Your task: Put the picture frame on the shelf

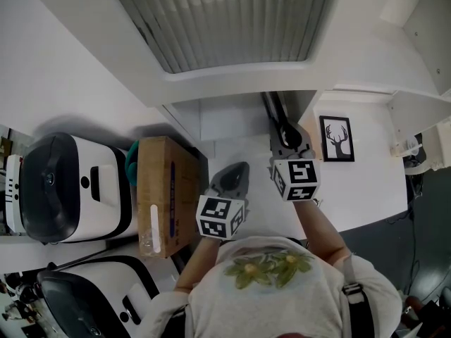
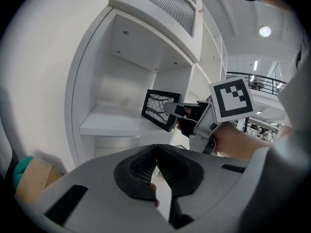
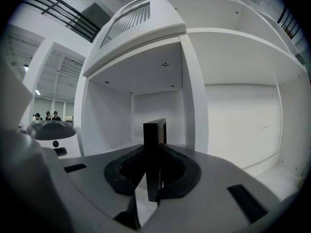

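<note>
A black picture frame (image 2: 159,109) with a branch-like drawing is held upright at the mouth of a white shelf compartment (image 2: 112,124). My right gripper (image 2: 183,112) is shut on its near edge. In the right gripper view the frame (image 3: 155,142) stands edge-on between the jaws of my right gripper (image 3: 154,168). From the head view, the frame (image 1: 273,111) shows as a dark strip ahead of my right gripper (image 1: 286,138), over the shelf board (image 1: 232,129). My left gripper (image 1: 232,178) hangs lower and to the left. Its jaws (image 2: 156,152) are shut with nothing between them.
A second framed picture of a deer (image 1: 337,139) stands in the shelf compartment to the right. A cardboard box (image 1: 165,192) sits left of the shelf, with a teal object (image 1: 132,162) beside it. Two white rounded machines (image 1: 70,185) (image 1: 91,298) lie further left.
</note>
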`<state>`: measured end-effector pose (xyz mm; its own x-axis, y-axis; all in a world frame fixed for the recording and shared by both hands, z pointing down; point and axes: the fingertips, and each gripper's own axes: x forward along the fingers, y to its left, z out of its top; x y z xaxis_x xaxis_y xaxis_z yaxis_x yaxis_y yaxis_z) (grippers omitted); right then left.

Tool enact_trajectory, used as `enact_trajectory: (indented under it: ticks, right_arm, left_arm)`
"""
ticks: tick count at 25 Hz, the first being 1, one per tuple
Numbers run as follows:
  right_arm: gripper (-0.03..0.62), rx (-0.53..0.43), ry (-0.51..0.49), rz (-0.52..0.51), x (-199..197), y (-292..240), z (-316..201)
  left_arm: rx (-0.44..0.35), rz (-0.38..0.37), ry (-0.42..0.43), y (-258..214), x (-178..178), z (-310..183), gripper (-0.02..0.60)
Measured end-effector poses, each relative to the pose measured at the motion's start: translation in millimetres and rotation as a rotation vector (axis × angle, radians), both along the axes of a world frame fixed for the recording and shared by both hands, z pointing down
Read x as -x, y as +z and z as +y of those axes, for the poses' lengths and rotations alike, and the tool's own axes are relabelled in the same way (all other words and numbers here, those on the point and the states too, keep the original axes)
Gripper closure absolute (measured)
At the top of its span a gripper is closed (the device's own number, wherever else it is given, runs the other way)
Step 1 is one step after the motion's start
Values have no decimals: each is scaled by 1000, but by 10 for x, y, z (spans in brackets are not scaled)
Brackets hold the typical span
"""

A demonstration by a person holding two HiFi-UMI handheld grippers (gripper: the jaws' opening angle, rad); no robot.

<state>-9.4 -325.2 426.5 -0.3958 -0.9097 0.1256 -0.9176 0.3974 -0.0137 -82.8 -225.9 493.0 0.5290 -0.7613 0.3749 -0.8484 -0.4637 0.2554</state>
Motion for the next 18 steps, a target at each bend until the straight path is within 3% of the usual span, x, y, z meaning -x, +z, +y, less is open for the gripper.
enact_trajectory:
  ticks: [18]
  right_arm:
    - [526,-2,0,14,37,5,-107]
  left_arm:
    - [6,0,5,23,18,-29,552]
